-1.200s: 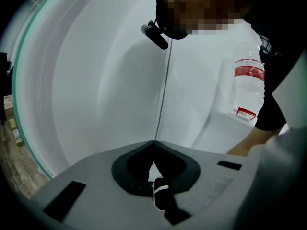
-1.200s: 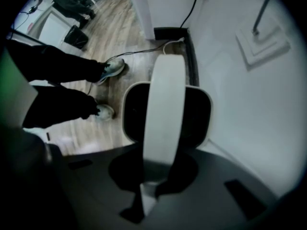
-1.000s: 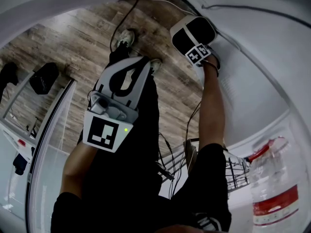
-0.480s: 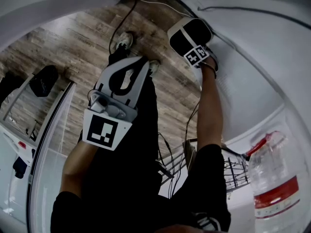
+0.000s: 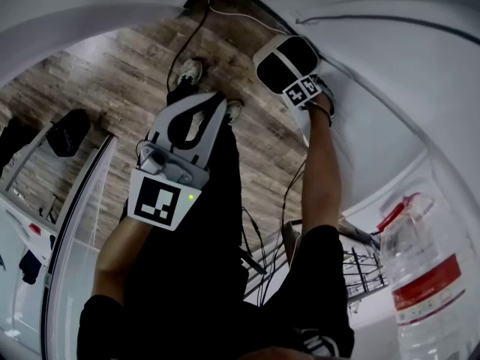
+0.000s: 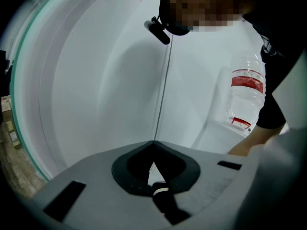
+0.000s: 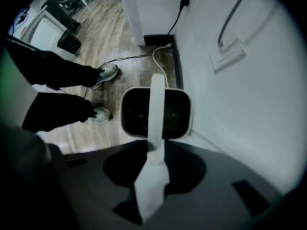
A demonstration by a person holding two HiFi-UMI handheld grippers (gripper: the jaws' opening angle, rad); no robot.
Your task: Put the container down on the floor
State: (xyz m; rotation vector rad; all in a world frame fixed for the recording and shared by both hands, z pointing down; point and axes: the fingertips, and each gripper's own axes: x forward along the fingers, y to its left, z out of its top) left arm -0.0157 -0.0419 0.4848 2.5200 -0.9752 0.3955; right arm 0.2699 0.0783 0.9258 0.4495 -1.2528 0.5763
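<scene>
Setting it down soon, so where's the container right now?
The container hangs by its handle from the right gripper, top right of the head view, over the wood floor beside the white wall.

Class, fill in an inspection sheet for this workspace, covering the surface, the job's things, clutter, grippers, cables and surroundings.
Surface: wood-plank floor, running up to a white wall.
Job's things: white container with a dark inside, hanging by its white handle; whether it touches the floor cannot be told.
Clutter: large water bottle with a red label; wire rack.
Grippers: right gripper closed on the container's handle; left gripper closed, nothing between its jaws.
Cables: black cable plugged into the wall; white cable on the floor behind the container.
Surroundings: the person's shoes on the floor.
</scene>
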